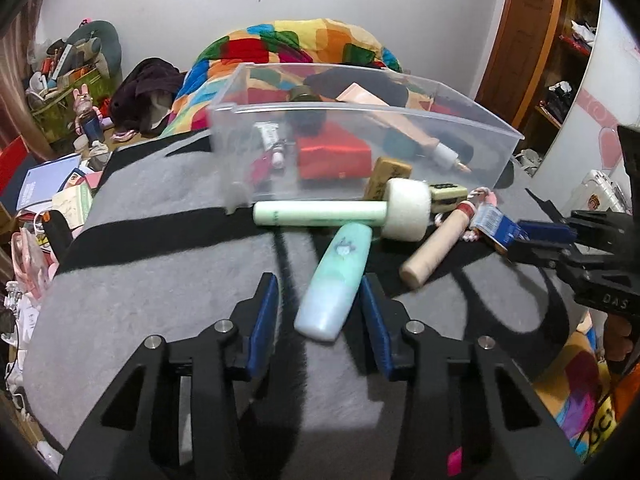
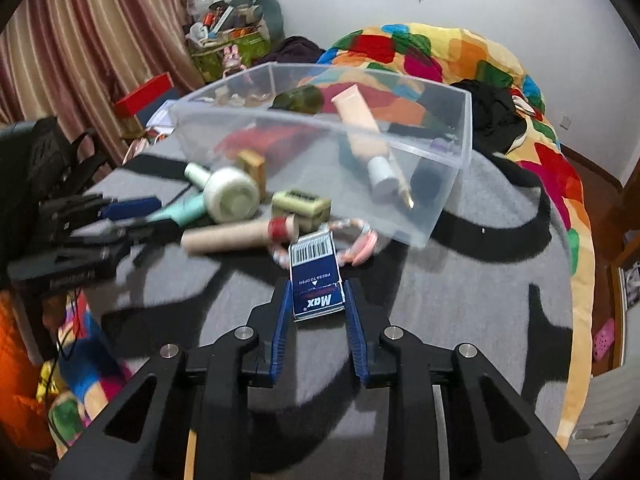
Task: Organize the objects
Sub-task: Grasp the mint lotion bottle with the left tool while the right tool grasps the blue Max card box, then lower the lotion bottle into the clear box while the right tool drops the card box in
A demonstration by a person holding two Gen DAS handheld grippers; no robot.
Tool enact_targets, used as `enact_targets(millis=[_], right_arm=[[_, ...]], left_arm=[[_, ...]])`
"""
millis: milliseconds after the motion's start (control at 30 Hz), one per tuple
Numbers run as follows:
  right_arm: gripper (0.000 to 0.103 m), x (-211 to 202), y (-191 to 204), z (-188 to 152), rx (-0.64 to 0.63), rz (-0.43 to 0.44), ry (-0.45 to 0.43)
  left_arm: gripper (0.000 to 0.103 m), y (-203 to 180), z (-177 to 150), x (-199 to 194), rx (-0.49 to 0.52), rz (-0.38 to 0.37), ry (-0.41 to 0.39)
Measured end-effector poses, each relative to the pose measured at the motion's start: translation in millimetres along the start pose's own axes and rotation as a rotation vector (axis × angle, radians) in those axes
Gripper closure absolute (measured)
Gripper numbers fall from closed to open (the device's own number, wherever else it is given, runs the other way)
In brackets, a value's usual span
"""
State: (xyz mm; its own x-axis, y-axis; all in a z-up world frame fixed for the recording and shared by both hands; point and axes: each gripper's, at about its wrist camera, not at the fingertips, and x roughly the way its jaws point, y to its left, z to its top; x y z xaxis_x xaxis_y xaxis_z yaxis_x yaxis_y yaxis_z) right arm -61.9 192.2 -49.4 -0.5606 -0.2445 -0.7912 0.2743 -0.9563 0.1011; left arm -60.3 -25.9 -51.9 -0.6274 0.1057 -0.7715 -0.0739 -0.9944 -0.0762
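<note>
Left tool angled downward, straddling mint tube.

Black skeletal tongs with ribbed blue pads, silver screws, a pink sticker.

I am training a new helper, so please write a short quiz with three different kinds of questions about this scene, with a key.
1. True or false: the red box lies inside the clear bin.
2. Which thing is between the fingers of the left gripper? A) the light green tube B) a pair of scissors C) a spoon
3. Fill in: the right gripper has its pads on the sides of the small blue ____.

Key: 1 true; 2 A; 3 box.
</note>
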Motion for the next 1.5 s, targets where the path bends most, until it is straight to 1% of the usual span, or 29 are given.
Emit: enact_targets(millis=[100, 167, 267, 400, 433, 500, 567, 600, 633, 667, 700, 767, 900, 1033, 1100, 1200, 1300, 1500], right_arm=[[0.08, -7, 1, -8, -0.01, -0.004, -0.002], [0.08, -11, 1, -11, -0.01, 0.001, 0.0], [0.078, -12, 2, -9, -0.01, -0.017, 0.002], [0.064, -5, 2, -4, 0.003, -0.041, 0.007], [0.064, -2, 2, -4, 0.006, -0.046, 0.01], [0.064, 2, 3, -3, 0.006, -0.06, 0.011], [0.064, 4, 4, -3, 0.006, -0.065, 0.004], [0.067, 3, 6, -4, 0.005, -0.067, -0.002], [0.075, 2, 7, -4, 0.003, -0.068, -0.005], [0.078, 1, 8, -4, -0.001, -0.072, -0.008], [0.078, 0, 9, -5, -0.003, -0.079, -0.01], [0.078, -4, 10, -5, 0.001, -0.082, -0.02], [0.078, -17, 10, -1, 0.024, -0.07, -0.064], [0.078, -32, 13, 11, 0.033, -0.062, -0.115], [0.078, -39, 15, 17, 0.034, -0.063, -0.142], [0.078, -46, 15, 28, 0.058, -0.065, -0.171], [0.078, -54, 11, 38, 0.098, -0.06, -0.204], [0.078, -59, 4, 59, 0.128, -0.072, -0.247]], left_arm=[[0.061, 0, -4, -5, 0.02, 0.006, -0.003], [0.061, -2, -4, -5, 0.042, 0.004, 0.001], [0.061, -4, 0, -2, 0.064, 0.001, 0.007], [0.061, -5, 9, 7, 0.075, -0.009, 0.013], [0.061, -5, 11, 10, 0.076, -0.013, 0.014], [0.061, -6, 13, 14, 0.079, -0.016, 0.009], [0.063, -8, 13, 14, 0.08, -0.015, -0.001], [0.07, -8, 13, 14, 0.076, -0.02, -0.006], [0.075, -8, 12, 13, 0.069, -0.023, -0.012], [0.077, -8, 11, 12, 0.062, -0.028, -0.016], [0.078, -7, 9, 10, 0.055, -0.036, -0.021], [0.078, -7, 5, 6, 0.041, -0.048, -0.026], [0.078, -6, 1, -5, 0.019, -0.033, -0.04], [0.078, -4, 4, -21, -0.002, -0.028, -0.081], [0.078, -2, 9, -29, -0.01, -0.027, -0.1], [0.078, -1, 21, -39, -0.034, -0.053, -0.121], [0.078, -2, 31, -48, -0.035, -0.052, -0.16], [0.078, -8, 59, -58, -0.03, -0.061, -0.224]])
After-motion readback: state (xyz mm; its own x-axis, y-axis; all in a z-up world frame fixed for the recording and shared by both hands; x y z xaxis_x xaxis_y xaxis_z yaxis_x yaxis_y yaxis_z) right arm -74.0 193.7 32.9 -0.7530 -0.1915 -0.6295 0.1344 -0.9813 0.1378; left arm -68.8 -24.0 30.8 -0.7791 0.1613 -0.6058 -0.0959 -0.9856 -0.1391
